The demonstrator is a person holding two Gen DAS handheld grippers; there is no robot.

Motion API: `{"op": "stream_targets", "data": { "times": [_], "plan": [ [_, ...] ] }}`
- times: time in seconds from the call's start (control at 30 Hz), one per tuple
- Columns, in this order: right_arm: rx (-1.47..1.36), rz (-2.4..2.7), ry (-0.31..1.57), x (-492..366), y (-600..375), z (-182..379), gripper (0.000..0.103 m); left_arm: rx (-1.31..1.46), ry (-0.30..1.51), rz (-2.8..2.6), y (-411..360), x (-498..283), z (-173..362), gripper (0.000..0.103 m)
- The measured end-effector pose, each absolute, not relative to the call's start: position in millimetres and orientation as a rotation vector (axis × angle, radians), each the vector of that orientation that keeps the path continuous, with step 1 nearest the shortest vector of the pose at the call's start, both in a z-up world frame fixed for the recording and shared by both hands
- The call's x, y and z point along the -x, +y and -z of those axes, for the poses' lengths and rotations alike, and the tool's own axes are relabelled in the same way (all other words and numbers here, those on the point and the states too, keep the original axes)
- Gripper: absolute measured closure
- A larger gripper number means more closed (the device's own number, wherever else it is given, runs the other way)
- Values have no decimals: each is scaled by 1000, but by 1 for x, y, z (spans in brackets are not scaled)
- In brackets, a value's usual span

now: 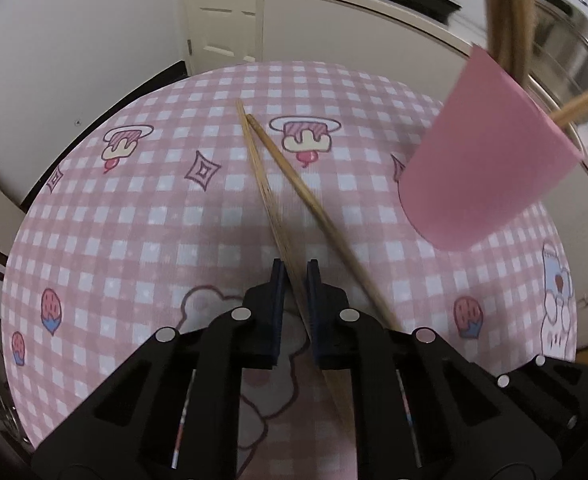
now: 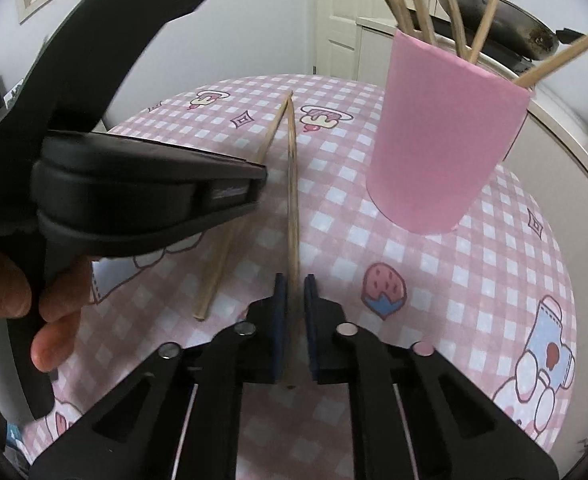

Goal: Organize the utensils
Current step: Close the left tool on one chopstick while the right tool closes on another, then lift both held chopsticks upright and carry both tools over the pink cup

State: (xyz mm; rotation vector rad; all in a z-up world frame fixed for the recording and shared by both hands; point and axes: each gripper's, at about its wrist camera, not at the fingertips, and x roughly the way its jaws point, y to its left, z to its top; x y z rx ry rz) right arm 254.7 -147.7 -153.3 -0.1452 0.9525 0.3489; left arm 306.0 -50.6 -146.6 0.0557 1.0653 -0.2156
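Note:
Two bamboo chopsticks lie on the pink checked tablecloth, tips meeting at the far end. In the left wrist view one chopstick (image 1: 272, 216) runs between the fingers of my left gripper (image 1: 296, 270), which is open around it; the other chopstick (image 1: 318, 220) lies just right of it. In the right wrist view a chopstick (image 2: 293, 200) runs between the fingers of my right gripper (image 2: 293, 282), also open; the other chopstick (image 2: 230, 240) lies to its left, under the left gripper's body (image 2: 134, 196). A pink cup (image 1: 486, 168) (image 2: 442, 140) holds several chopsticks.
The round table (image 2: 474, 280) has a kitchen counter (image 1: 374, 24) behind it with a dark pan (image 2: 514, 28) and steel pots (image 1: 574, 40). A white door (image 1: 222, 12) stands at the back. A hand (image 2: 34, 300) grips the left tool.

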Motion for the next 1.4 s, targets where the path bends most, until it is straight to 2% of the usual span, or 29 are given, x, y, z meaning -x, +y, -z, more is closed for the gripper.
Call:
{"op": "stream_targets", "data": {
  "times": [0.3,0.5,0.53,0.6,0.63,0.67,0.7,0.8,0.87,1.0,1.07,1.1,1.13,1.27,1.4],
  "plan": [
    [186,-440,1006,-212,-161,149,98,-102,1128,325,-27,-266,143,92],
    [170,-426,1008,-217,-153,147,97,-58,1134,305,-21,-276,143,91],
    [167,-433,1007,-223,-150,147,97,-55,1133,301,-22,-277,144,89],
    [168,-432,1001,-237,-141,148,94,-47,1133,308,-24,-285,143,76],
    [169,-428,997,-243,-140,148,93,-44,1132,309,-23,-288,144,60],
    [168,-418,996,-251,-137,149,93,-41,1125,298,-22,-292,143,49],
    [166,-411,1001,-260,-136,150,92,-44,1112,268,-20,-296,142,50],
    [168,-411,999,-277,-132,152,92,-59,1106,244,-20,-311,145,51],
    [179,-396,993,-287,-128,152,92,-68,1102,228,-19,-319,142,63],
    [161,-384,984,-298,-128,154,92,-87,1090,211,-22,-336,142,76],
    [170,-383,976,-300,-126,155,92,-107,1078,218,-27,-343,143,91],
    [170,-383,972,-301,-126,155,93,-114,1071,222,-30,-344,143,94],
    [168,-385,969,-300,-126,155,98,-120,1067,218,-33,-352,147,94],
    [114,-415,946,-293,-134,150,98,-85,1050,225,-32,-342,147,96],
    [75,-428,862,-266,-147,129,98,-55,950,287,-33,-315,121,97]
  ]
}}
